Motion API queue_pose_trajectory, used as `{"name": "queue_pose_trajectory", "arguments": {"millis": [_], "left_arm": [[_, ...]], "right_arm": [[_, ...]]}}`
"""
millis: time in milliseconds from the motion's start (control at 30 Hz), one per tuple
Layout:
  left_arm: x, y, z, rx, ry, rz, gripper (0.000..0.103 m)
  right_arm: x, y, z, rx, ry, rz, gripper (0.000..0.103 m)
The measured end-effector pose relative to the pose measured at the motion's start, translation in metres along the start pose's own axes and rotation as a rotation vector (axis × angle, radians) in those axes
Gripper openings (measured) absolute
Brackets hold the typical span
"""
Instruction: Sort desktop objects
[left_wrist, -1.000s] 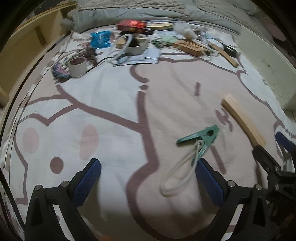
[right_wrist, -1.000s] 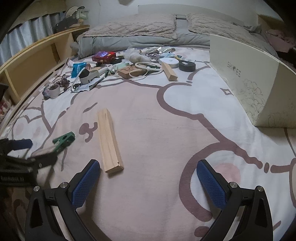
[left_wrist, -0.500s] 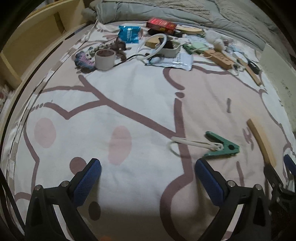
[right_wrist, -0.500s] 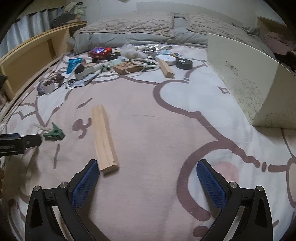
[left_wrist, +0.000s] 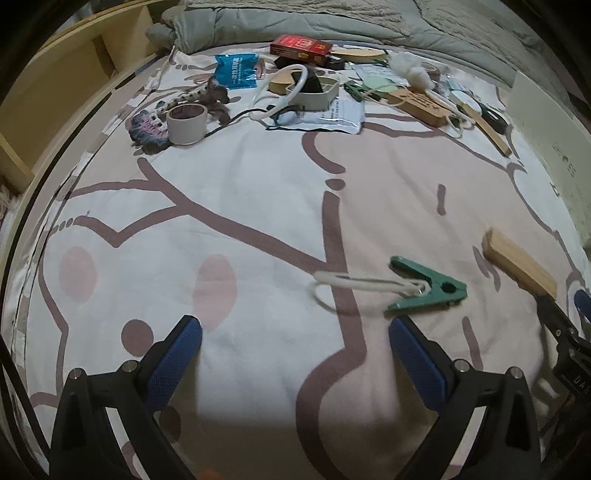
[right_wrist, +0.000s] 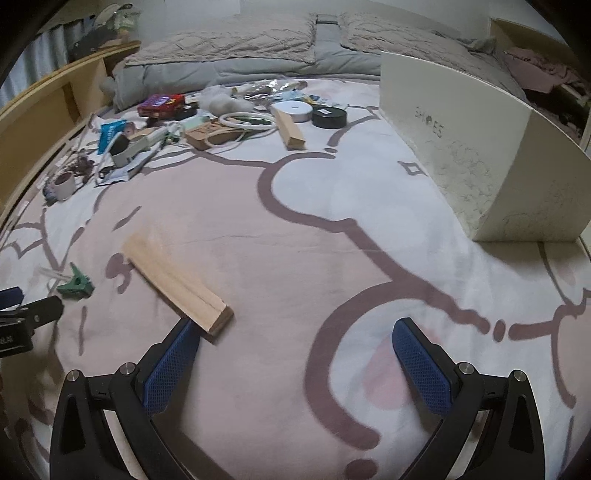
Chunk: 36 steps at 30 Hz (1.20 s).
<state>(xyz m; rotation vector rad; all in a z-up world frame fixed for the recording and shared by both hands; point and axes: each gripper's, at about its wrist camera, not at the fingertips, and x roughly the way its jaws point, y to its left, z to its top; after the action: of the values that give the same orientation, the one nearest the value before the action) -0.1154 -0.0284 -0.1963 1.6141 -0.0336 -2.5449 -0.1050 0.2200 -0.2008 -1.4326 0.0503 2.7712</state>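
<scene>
Fingers on your left gripper (left_wrist: 295, 354) and right gripper (right_wrist: 295, 354) stay wide and empty. Your left has swung leftward, so the green clip (left_wrist: 424, 291) now lies ahead-right on the bed; the wooden block (right_wrist: 177, 280) touches your right gripper's left finger, ungrasped.

A home bedroom is showing here: a bed (right_wrist: 295, 229) is lying under a cartoon-print sheet, with quilted pillows (right_wrist: 229, 40) and a folded grey duvet (right_wrist: 266, 66) sitting at its head.
</scene>
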Motion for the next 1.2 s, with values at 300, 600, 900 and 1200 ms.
{"name": "queue_pose_trajectory", "arguments": {"millis": [300,600,900,1200], "left_arm": [[0.007,0.004,0.005,-0.026,-0.013,0.014,0.103],[-0.004,0.004,0.001,-0.027,0.001,-0.042,0.103],[-0.02,-0.021,-0.001,-0.032,-0.031,-0.199,0.103],[-0.005,-0.041,0.0,-0.005,-0.065,-0.15,0.103]], "right_arm": [[0.011,-0.016,0.017,0.064,0.037,-0.008,0.103],[0.018,-0.021,0.019,0.078,0.016,0.0,0.103],[0.017,-0.023,0.014,0.089,-0.011,0.023,0.103],[0.017,-0.022,0.014,0.087,-0.018,0.02,0.103]]}}
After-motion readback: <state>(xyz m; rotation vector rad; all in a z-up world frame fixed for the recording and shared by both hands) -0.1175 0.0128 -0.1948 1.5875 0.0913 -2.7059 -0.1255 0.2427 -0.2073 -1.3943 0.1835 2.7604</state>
